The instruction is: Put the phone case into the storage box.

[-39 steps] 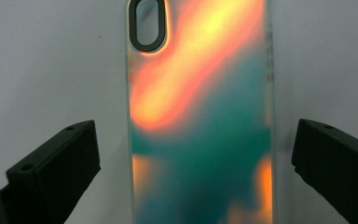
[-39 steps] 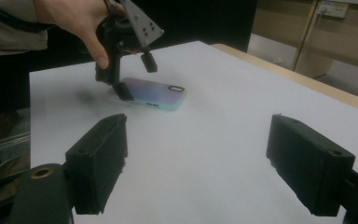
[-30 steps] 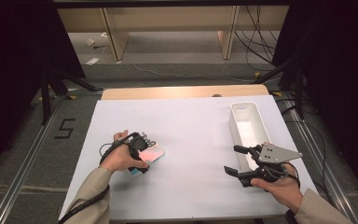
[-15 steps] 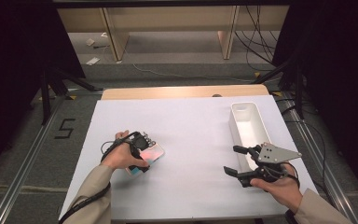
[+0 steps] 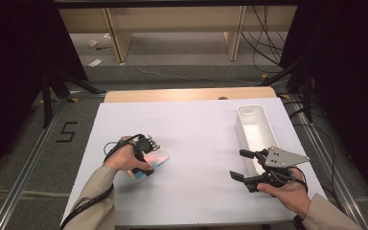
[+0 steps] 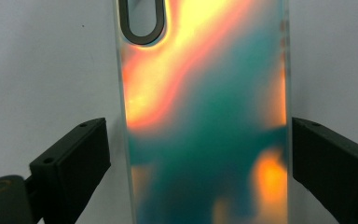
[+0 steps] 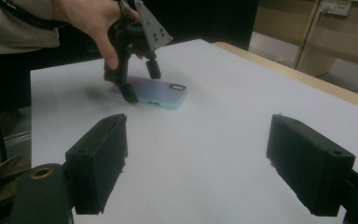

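The phone case (image 5: 149, 160) lies flat at lower left of the high view on the white worktop (image 5: 196, 139), glossy, iridescent orange and teal, with an oval camera cutout. The left gripper (image 6: 198, 154) straddles it, its fingers (image 6: 77, 158) having just been closing; a narrow gap still shows on the left side, while the right looks near touching. The holding hand hides part of the case. At lower right, the right gripper (image 5: 243, 165) hovers spread and empty beside a white rectangular bin (image 5: 254, 129).

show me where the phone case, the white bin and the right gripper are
phone case (image 6: 205, 121), left gripper view, middle of its iridescent back.
white bin (image 5: 246, 115), high view, far left rim.
right gripper (image 5: 239, 164), high view, midway between its open fingertips.
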Motion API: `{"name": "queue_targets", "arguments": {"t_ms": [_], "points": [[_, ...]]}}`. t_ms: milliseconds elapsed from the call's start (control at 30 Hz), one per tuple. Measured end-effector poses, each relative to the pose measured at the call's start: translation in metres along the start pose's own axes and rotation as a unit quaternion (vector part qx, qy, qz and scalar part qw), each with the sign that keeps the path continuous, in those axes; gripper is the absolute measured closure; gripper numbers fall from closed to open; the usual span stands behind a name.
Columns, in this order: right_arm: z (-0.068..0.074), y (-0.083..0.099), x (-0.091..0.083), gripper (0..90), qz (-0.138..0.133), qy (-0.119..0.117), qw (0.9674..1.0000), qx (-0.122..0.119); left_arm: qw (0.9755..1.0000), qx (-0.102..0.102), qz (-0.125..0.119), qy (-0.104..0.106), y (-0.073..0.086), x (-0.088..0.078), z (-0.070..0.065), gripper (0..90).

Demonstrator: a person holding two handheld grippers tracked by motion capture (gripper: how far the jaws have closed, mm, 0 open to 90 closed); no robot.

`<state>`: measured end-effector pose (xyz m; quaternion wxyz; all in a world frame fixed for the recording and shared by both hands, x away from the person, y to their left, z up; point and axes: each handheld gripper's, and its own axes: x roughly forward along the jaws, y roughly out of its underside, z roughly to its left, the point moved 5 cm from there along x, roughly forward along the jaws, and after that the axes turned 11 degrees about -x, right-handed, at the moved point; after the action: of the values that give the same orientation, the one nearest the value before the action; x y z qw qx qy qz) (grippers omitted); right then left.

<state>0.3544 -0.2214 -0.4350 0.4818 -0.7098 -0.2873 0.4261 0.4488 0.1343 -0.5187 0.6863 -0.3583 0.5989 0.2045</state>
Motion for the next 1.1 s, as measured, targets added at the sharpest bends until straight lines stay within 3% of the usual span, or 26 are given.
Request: {"name": "queue_targets", "arguments": {"t_ms": [1100], "points": [[0.0001, 0.0003, 0.0002, 21.3, 0.001, 0.0, 1.0, -0.002, 0.9992, 0.002, 0.014, 0.037, -0.0022, 0.0014, 0.0031, 12.3]]}}
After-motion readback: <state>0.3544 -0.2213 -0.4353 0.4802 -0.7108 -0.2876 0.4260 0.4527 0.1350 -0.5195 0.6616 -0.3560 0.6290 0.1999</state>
